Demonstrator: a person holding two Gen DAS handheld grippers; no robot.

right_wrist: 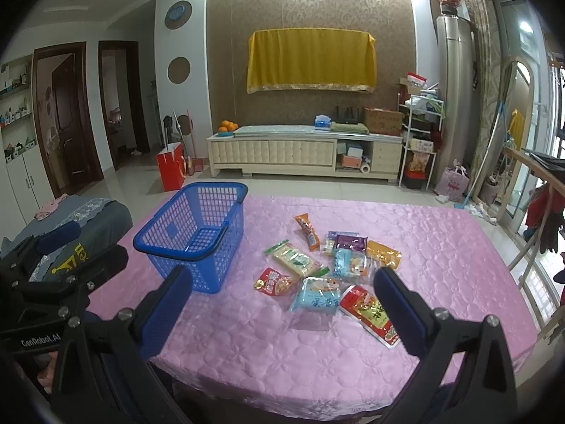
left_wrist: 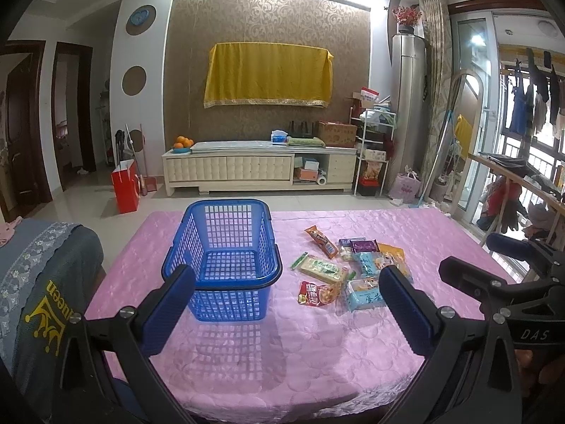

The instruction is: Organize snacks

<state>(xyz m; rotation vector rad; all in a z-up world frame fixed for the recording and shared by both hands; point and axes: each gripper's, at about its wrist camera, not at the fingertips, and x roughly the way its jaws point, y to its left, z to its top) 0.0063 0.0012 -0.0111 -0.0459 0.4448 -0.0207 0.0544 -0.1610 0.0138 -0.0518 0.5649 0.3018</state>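
we stood at the very start of the job: the blue plastic lattice basket sat empty on the counter covered with a pink quilted satin cloth, and every snack still lay outside it. the loose heap of small plastic snack packets was spread on the cloth just beside the basket, toward our right, with none of them touching it. our left hand-held gripper hovered over the near edge of the counter with its blue-padded fingers spread wide and nothing between them, lined up more or less on the basket. our right hand-held gripper was likewise spread and empty, hanging above the near side of the heap, where a pale blue packet and a red and white packet lay closest to us. as we judged it, the step in hand was the first pick. the next move called for lowering the right hand-held gripper onto one of those near packets, closing on a single flat wrapper without dragging its neighbours, since several overlapped, then carrying it across and letting it fall inside the basket's rim.
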